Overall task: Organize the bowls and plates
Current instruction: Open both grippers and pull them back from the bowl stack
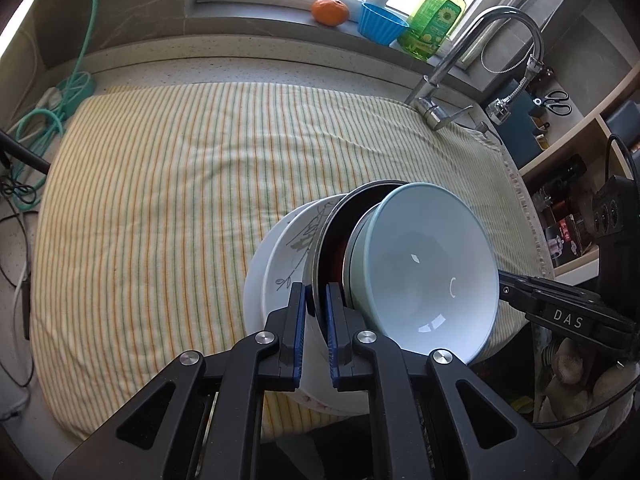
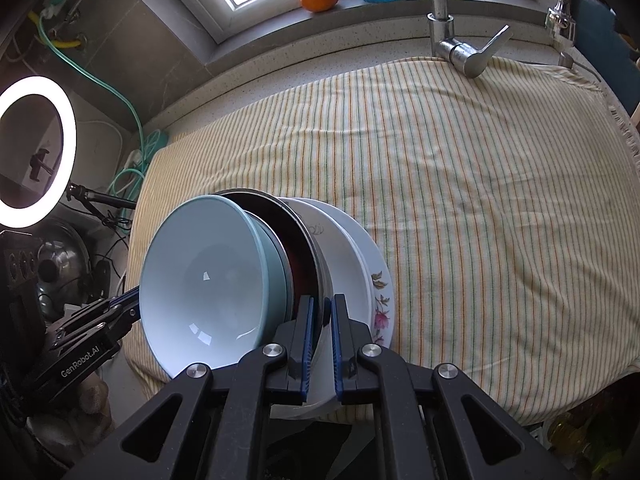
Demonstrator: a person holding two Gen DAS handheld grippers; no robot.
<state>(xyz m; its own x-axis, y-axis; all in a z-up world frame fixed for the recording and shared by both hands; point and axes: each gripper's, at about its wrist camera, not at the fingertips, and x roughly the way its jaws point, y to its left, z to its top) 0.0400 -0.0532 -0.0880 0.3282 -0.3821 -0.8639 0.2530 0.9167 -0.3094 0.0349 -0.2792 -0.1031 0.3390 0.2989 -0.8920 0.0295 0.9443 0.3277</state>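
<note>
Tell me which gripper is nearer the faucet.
Right. The right gripper clamps the stack on the side toward the faucet; the left gripper clamps the far side.

Bowl [image 1: 424,268] nested in pan [image 1: 336,240], pan on stacked plates [image 1: 280,256], stack on cloth [image 1: 180,184]; faucet [image 1: 472,60] behind.

White capitals "DAS" stand on the black body of the right gripper [image 1: 568,312] where it enters the left wrist view from the right edge. In the right wrist view, "GenRobot.AI" runs in white along the black body of the left gripper [image 2: 86,356] at the lower left. The green soap bottle [image 1: 436,20] on the window sill carries a yellow label with a sunflower picture; its lettering is too small to read.
</note>
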